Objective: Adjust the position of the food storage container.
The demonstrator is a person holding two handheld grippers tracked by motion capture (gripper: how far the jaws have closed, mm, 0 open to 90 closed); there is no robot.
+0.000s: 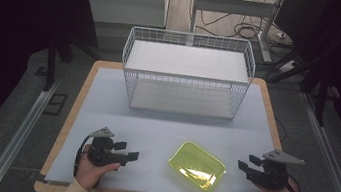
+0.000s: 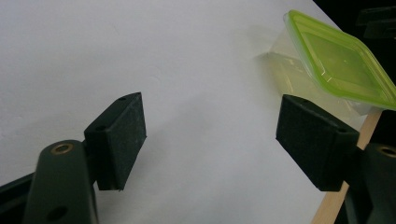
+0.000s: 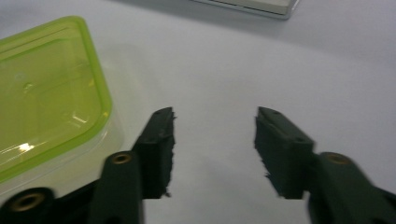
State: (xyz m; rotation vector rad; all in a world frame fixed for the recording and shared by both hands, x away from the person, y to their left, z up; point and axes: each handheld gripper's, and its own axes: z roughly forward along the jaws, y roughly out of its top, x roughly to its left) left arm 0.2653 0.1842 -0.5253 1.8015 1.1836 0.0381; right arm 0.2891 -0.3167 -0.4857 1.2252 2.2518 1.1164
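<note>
Container (image 1: 197, 166) looks light, stiff, slick plastic; we would grip its rim; both grippers (image 1: 126, 151) (image 1: 244, 164) spread, empty.

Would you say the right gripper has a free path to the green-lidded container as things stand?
Probably yes: the right gripper is open with nothing between its jaws, and only bare table surface separates it from the green-lidded container. The wire basket stands well behind.
</note>
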